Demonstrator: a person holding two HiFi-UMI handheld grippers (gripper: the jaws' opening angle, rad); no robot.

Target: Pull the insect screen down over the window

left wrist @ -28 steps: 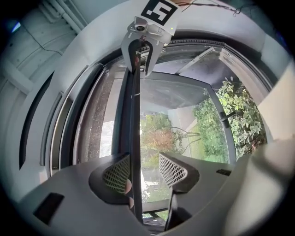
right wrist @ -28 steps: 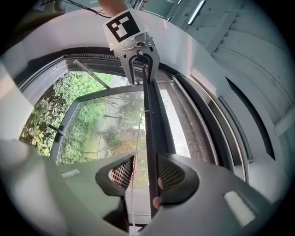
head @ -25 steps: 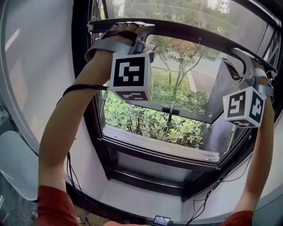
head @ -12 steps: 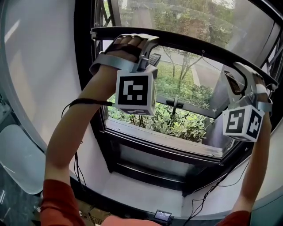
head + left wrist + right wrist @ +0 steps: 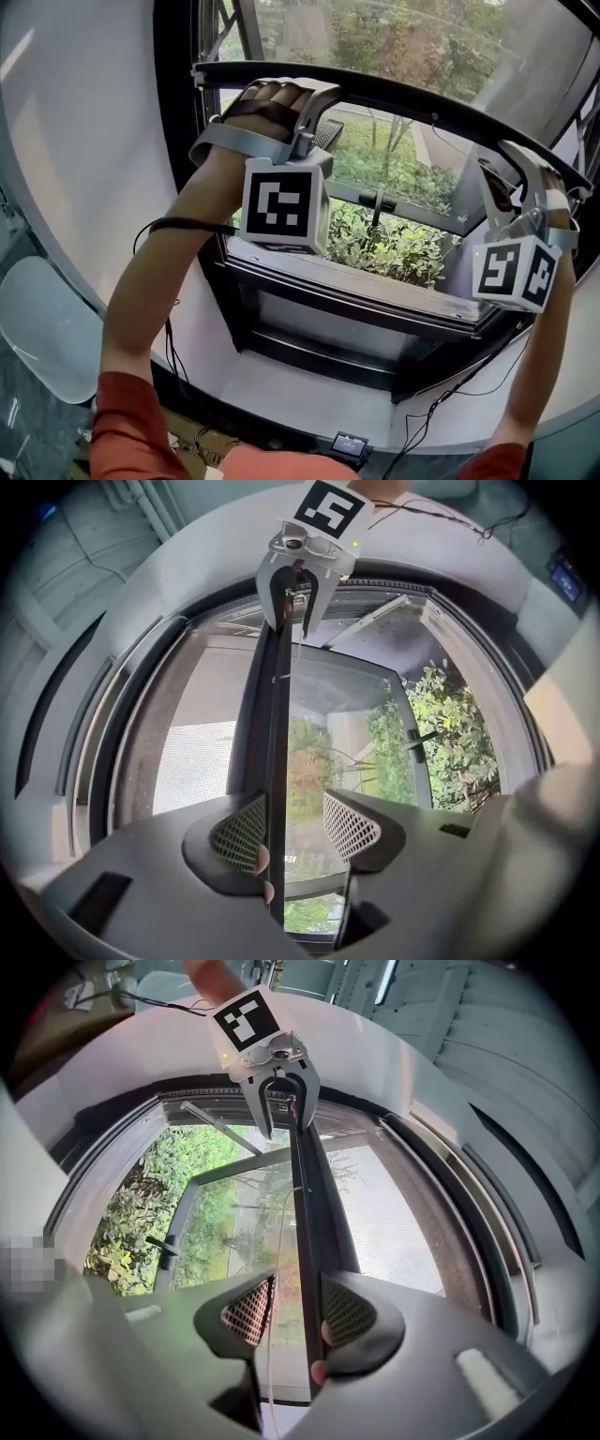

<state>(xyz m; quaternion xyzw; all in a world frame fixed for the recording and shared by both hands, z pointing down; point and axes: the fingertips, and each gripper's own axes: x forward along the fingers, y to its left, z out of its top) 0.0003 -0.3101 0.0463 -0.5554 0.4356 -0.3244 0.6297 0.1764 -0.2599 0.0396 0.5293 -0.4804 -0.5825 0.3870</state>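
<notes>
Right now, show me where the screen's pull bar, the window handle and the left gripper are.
pull bar (image 5: 394,98): head view, middle of the black bar.
window handle (image 5: 376,199): head view, on its grip.
left gripper (image 5: 292,806): left gripper view, midway between its pads.

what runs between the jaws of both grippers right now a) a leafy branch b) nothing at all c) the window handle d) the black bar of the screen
d: in each gripper view the black bar passes straight between the open jaws of the left gripper and the right gripper, lying against one side with a gap on the other.
</notes>
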